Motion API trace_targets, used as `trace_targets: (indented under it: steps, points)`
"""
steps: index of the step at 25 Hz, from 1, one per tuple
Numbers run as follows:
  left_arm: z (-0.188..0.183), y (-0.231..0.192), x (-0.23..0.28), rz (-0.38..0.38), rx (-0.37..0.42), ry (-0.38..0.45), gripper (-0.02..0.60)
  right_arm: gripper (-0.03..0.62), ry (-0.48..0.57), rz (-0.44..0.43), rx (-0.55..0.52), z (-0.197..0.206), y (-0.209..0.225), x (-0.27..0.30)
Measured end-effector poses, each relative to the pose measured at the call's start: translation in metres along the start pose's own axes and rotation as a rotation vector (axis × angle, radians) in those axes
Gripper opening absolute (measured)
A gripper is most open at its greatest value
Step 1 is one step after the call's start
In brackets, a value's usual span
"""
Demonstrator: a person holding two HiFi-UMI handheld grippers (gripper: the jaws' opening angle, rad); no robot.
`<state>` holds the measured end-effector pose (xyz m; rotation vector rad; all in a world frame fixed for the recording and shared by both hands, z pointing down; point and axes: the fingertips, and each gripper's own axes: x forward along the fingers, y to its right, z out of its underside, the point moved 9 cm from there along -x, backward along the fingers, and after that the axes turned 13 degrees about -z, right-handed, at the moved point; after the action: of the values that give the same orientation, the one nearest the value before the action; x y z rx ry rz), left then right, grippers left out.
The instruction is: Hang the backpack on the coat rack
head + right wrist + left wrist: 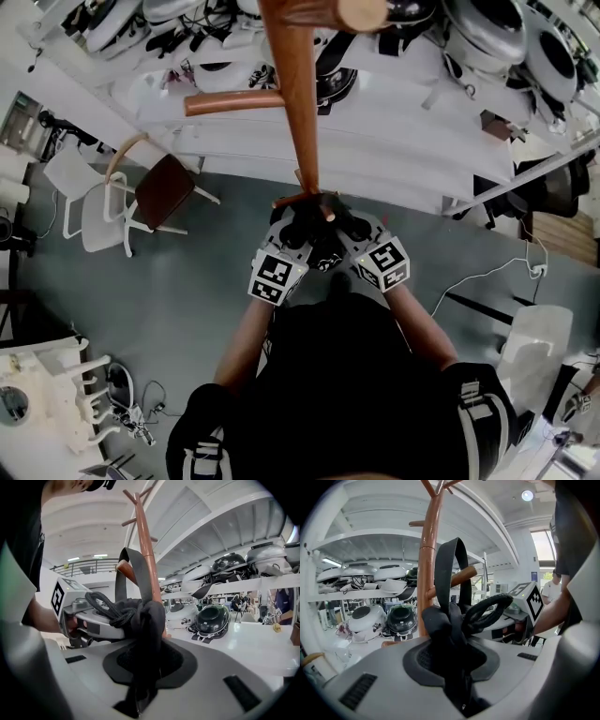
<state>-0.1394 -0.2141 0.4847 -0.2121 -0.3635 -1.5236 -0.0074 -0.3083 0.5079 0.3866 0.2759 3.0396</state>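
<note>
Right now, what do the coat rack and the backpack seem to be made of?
Coat rack: looks like wood, reddish-brown with a smooth satin sheen and rounded peg ends. Backpack: black matte fabric, bunched in soft folds; its flat loop reads as woven webbing, its round handle as braided cord.

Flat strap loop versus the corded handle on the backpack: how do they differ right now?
The flat strap loop is thin webbing; the corded handle is thick, round, braided. The strap loop stands tall and upright by the coat rack pole; the handle arches low and sideways. Both are black, rising from the backpack fabric clamped in the left gripper.
</note>
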Motion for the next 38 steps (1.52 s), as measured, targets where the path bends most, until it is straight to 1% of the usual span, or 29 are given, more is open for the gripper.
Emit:
trace_targets:
  steps: [5, 9, 21, 30, 34, 38]
  points:
    - [0.004, 0.000, 0.013, -0.050, -0.019, -0.017, 0.091, 0.078, -0.018, -0.044, -0.005, 0.001, 0.018, 0.004]
    - [0.007, -0.002, 0.025, -0.080, -0.028, -0.035, 0.091, 0.078, -0.023, -0.082, 0.033, 0.006, 0.033, 0.009]
    - [0.021, -0.004, 0.053, -0.137, -0.042, -0.104, 0.092, 0.077, -0.072, -0.146, 0.067, 0.023, 0.065, 0.023]
    - [0.036, -0.005, 0.067, -0.143, -0.050, -0.162, 0.094, 0.077, -0.111, -0.173, 0.084, 0.037, 0.080, 0.033]
    - [0.037, -0.006, 0.070, -0.138, -0.059, -0.146, 0.094, 0.077, -0.110, -0.185, 0.078, 0.037, 0.084, 0.034]
    - [0.041, -0.005, 0.070, -0.139, -0.064, -0.154, 0.097, 0.078, -0.121, -0.192, 0.062, 0.041, 0.084, 0.034]
